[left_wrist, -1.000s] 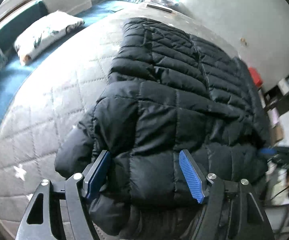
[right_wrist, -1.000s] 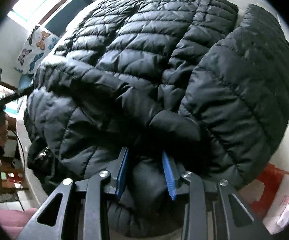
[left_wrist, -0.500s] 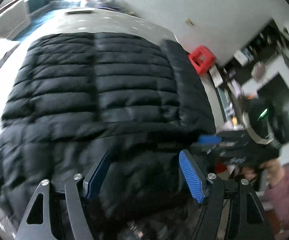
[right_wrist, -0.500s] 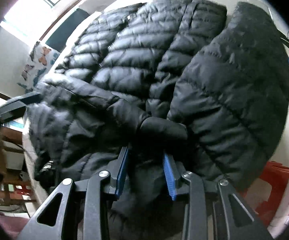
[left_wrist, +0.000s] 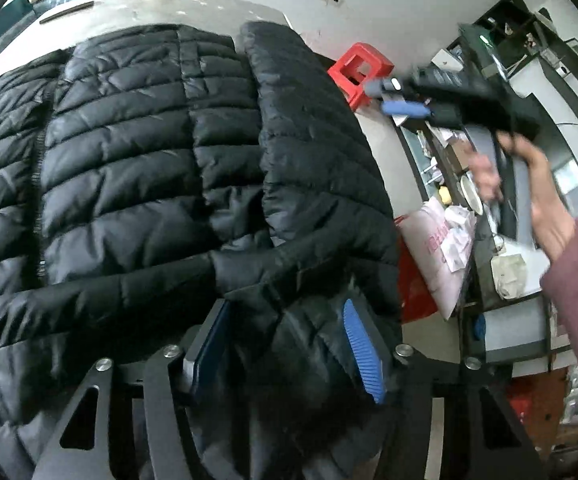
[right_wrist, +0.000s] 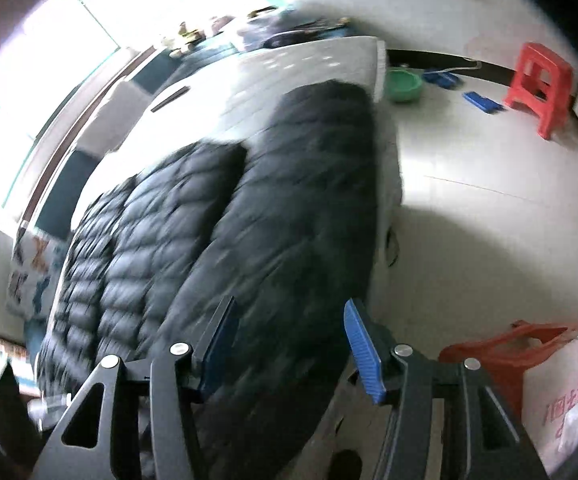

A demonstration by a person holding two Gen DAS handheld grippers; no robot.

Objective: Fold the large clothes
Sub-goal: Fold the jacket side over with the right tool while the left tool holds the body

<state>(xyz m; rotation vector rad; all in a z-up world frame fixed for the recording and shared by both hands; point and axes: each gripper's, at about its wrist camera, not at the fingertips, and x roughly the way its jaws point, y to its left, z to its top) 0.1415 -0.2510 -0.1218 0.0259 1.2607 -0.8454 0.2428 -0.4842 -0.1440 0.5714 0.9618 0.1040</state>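
A black quilted puffer jacket (left_wrist: 137, 168) lies spread on a pale quilted bed (right_wrist: 297, 76), its right sleeve (left_wrist: 309, 140) folded lengthwise over the body along the bed's edge. The left gripper (left_wrist: 285, 354) has its blue-padded jaws spread apart, with a bunched fold of the jacket's near end sitting between them; the pads do not press in on it, so it reads as released rather than clamped. The right gripper (left_wrist: 393, 98) is held up in the air in the person's hand (left_wrist: 529, 196), off to the side of the bed and apart from the jacket, its jaws wide and grasping nothing. In the right wrist view the jacket is blurred beneath the parted fingers. On the floor (right_wrist: 489, 152) beyond the bed stand a red plastic stool (right_wrist: 541, 80) and a green basin (right_wrist: 403, 85)
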